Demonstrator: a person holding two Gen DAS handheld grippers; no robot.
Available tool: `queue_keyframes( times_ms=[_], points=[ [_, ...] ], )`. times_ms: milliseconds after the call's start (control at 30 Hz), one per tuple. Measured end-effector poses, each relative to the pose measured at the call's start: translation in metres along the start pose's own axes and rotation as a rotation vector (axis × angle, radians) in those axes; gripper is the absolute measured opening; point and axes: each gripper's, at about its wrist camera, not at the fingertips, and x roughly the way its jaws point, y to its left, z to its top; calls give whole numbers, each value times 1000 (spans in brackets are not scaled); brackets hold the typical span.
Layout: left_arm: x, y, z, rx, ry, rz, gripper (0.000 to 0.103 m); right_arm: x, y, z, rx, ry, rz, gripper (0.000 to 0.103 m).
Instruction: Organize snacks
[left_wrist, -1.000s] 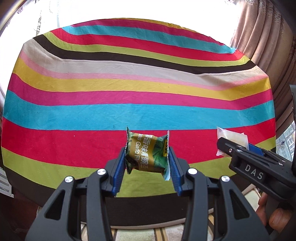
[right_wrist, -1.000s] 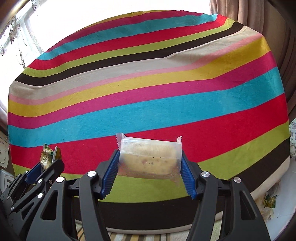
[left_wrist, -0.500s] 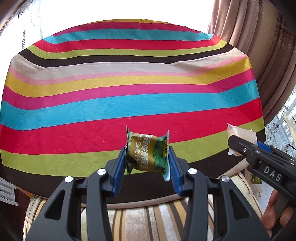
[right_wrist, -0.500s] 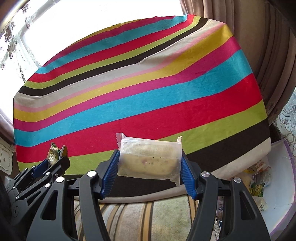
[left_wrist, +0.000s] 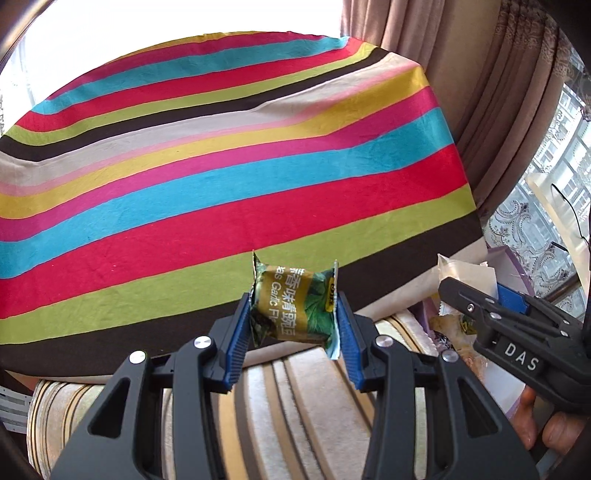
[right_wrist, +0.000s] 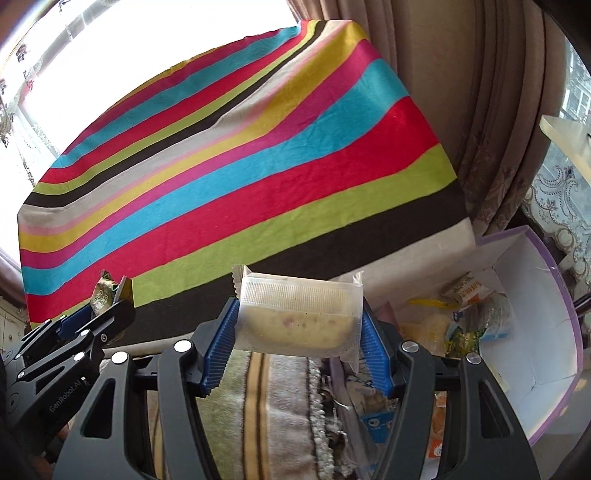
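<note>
Compared with a second ago, both views have swung toward the right end of the striped tablecloth (left_wrist: 258, 177): then the cloth filled the space ahead of each tool, while now its dark hem lies just ahead of the fingertips and a striped rug (left_wrist: 295, 406) shows beneath them, with brown curtains (right_wrist: 461, 110) taking up the right side. The grips themselves look unchanged. The left gripper (left_wrist: 293, 321) is clamped on a green-and-gold snack packet (left_wrist: 293, 306), its blue pads pressing the packet's two crimped ends so that it hangs between the fingers above the cloth's near edge. The right gripper (right_wrist: 297, 328) is clamped the same way on a clear-wrapped pale cake (right_wrist: 297, 317), held level between its pads. A white box with a purple rim (right_wrist: 546, 295), out of sight a second ago and only partly in frame half a second ago, now sits open just ahead and to the right of the right gripper. Inside it lie several wrapped snacks (right_wrist: 465, 314), among them green-and-yellow packets and a clear-wrapped one, piled toward the side nearest the tool; the far part of the box floor is bare white. More packets (right_wrist: 373, 410) lie below the right gripper's right finger, though whether they are inside the box I cannot tell.
</note>
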Motion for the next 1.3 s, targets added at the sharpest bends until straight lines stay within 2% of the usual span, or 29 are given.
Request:
queue_keyframes(
  times_ms=[267,500,733,933,1033,1067,1133,1300],
  points=[
    [4,-63,-5,101,36,-63,44,-11,-68,-17,86,0,-28,61],
    [12,-119,-16,209,76,-121,44,-23,-123,-32,147,-6,-99,61],
    [24,-152,-18,257,125,-163,45,-27,-157,-44,185,-2,-126,63],
    [35,-168,-14,256,150,-190,48,-30,-175,-47,217,-13,-141,67],
    [39,-172,-14,256,162,-195,58,-35,-174,-47,215,-20,-147,70],
    [38,-172,-14,257,161,-193,69,-37,-173,-47,213,-25,-147,74],
    [35,-169,-14,246,150,-182,80,-41,-170,-46,202,-31,-143,78],
    [30,-157,-23,206,209,-206,81,-52,-159,-50,181,-39,-141,82]
  ],
)
